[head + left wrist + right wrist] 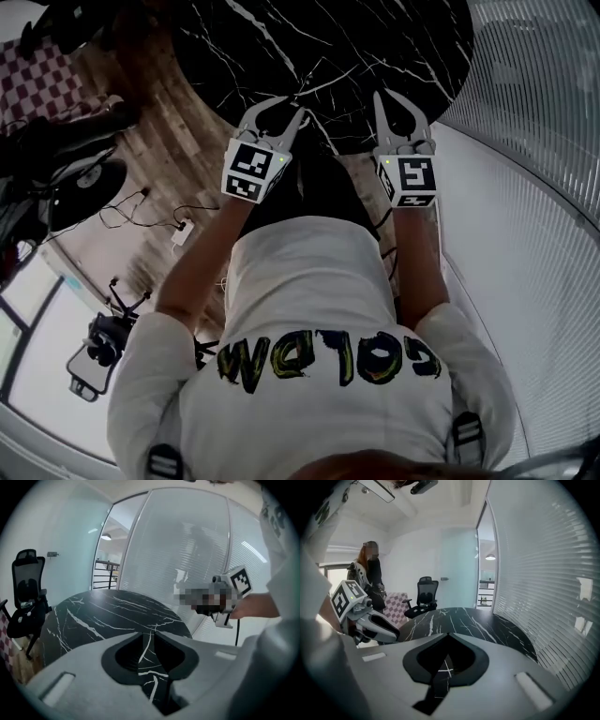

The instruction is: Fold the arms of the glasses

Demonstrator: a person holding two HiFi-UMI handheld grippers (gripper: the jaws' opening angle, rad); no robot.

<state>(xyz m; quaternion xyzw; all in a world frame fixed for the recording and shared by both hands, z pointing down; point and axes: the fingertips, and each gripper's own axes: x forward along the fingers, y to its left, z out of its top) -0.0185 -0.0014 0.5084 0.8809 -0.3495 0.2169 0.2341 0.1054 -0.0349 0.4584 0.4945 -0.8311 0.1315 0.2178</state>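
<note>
No glasses show in any view. Both grippers hang side by side over the near edge of a round black marble table, pointing forward and down. My left gripper holds nothing, and its jaws stand a narrow slit apart with the veined tabletop showing through. My right gripper has its tips touching and nothing between them. Each gripper camera also catches the other tool: the right gripper at the right of the left gripper view, the left gripper at the left of the right gripper view.
A black office chair stands beyond the table beside a red-checked seat. A glass wall with blinds curves along the right. A person stands at the far left. Cables and gear lie on the wooden floor.
</note>
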